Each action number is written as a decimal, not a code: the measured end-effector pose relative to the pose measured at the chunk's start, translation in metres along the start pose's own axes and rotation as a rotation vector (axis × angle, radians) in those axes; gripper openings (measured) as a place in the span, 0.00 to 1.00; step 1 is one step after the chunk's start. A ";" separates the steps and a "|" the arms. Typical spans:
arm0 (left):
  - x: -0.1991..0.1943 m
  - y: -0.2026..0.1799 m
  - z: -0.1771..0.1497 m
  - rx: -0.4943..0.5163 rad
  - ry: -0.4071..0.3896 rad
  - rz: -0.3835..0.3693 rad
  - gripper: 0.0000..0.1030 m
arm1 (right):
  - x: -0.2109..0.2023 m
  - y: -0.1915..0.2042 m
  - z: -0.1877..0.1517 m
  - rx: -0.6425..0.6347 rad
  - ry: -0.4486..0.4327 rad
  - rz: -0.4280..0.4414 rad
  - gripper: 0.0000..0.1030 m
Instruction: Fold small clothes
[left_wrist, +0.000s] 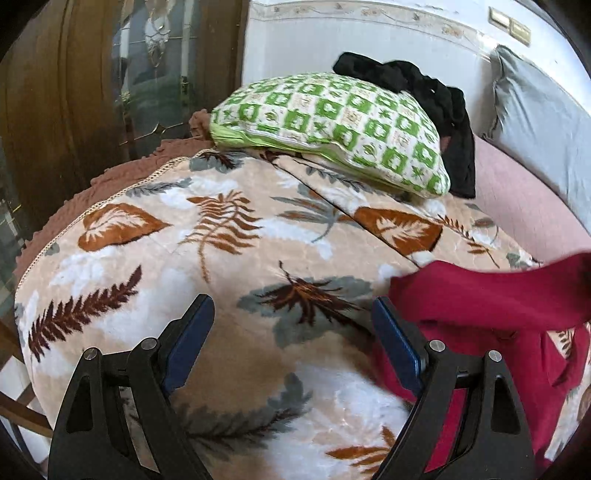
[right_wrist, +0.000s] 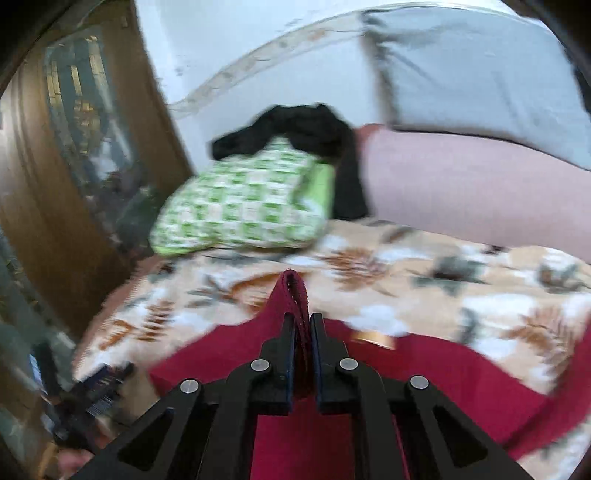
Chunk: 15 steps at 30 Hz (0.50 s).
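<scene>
Right gripper: your right gripper (right_wrist: 303, 325) is clamped on a fold of the crimson knit garment (right_wrist: 424, 373); a loop of its edge (right_wrist: 295, 291) stands up between the blue pads, so the hold is on a doubled hem, which suits carrying that edge across for a fold.
Left gripper: your left gripper (left_wrist: 293, 314) hangs wide open over the bed with nothing between its blue-padded fingers (left_wrist: 395, 339); the right-hand finger sits just beside the red cloth, and whether it touches I cannot tell; it looks ready to pin or take a second corner.
Garment: the crimson knit garment (left_wrist: 491, 302) lies partly on the bed at the right of the left wrist view, one band of it raised and stretched toward the right edge of that view, likely because the other claw is lifting it; the rest sags below.
Work surface: the beige plush blanket with brown and grey leaf print (left_wrist: 229, 258) gives you a broad flat area in front of both claws; fold there.
Beyond: a green-and-white checked cushion (left_wrist: 332, 122) with a black crumpled garment (left_wrist: 443, 107) draped behind it; a grey pillow (left_wrist: 546, 122) on a pink sheet (left_wrist: 524, 199); all well apart from your working area.
Stage: judged early in the fold; the cloth is still bunched.
Risk: soft knit may slip or drag the lower layer along.
</scene>
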<state>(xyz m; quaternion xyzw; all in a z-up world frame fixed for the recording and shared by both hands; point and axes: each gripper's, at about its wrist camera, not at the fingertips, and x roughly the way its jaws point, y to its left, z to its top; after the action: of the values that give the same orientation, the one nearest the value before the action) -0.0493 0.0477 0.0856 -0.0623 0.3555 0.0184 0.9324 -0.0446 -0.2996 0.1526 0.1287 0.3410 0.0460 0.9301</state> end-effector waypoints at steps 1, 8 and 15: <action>-0.002 -0.005 -0.003 0.010 0.003 -0.003 0.85 | 0.000 -0.017 -0.005 0.026 0.011 -0.026 0.07; 0.013 -0.045 -0.018 0.136 0.047 -0.015 0.85 | 0.015 -0.112 -0.042 0.111 0.089 -0.234 0.06; 0.019 -0.060 -0.027 0.188 0.082 -0.045 0.85 | 0.031 -0.146 -0.065 0.170 0.206 -0.307 0.06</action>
<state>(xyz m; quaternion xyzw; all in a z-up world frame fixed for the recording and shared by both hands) -0.0482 -0.0157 0.0587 0.0170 0.3919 -0.0383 0.9191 -0.0633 -0.4215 0.0459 0.1478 0.4526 -0.1125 0.8721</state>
